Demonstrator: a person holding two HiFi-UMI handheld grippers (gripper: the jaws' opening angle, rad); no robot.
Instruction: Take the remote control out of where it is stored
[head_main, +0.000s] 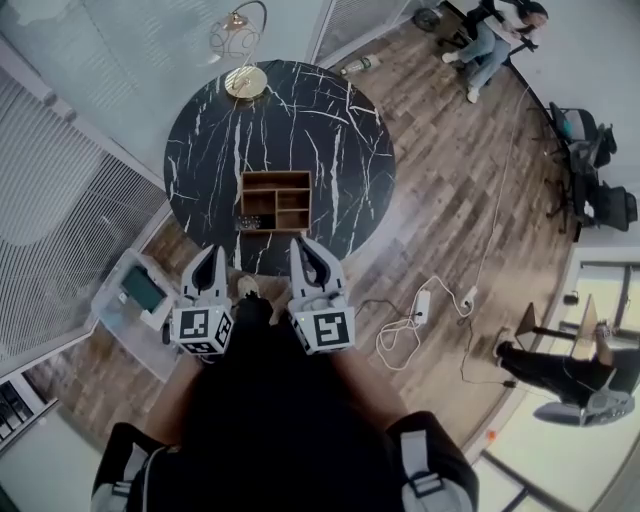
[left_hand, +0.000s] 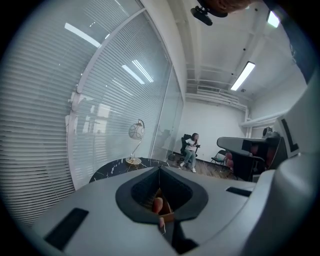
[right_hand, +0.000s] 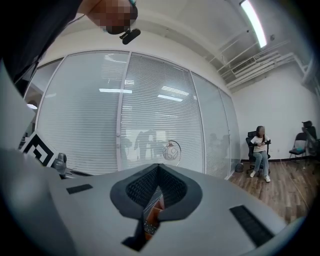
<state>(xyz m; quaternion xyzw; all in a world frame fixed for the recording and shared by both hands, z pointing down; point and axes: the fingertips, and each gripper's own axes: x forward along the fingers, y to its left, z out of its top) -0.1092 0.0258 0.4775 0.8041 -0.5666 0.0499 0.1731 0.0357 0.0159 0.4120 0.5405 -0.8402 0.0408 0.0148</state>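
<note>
Glass-walled office with a plank floor, and a round black marble bench (head_main: 330, 120) ahead. Both the left hand-held gripper (head_main: 213, 252) and the right hand-held gripper (head_main: 298, 244) have their jaws pressed together and empty. They are held side by side before the person's body with their noses toward the bench, probably lining up an approach. Beyond them the remote control (head_main: 244, 222) lies untouched at the near-left corner of the wooden organizer (head_main: 276, 174).

Office: blind-covered glass partitions (right_hand: 160, 110), swivel chairs (head_main: 585, 130), desk (left_hand: 235, 144).
</note>
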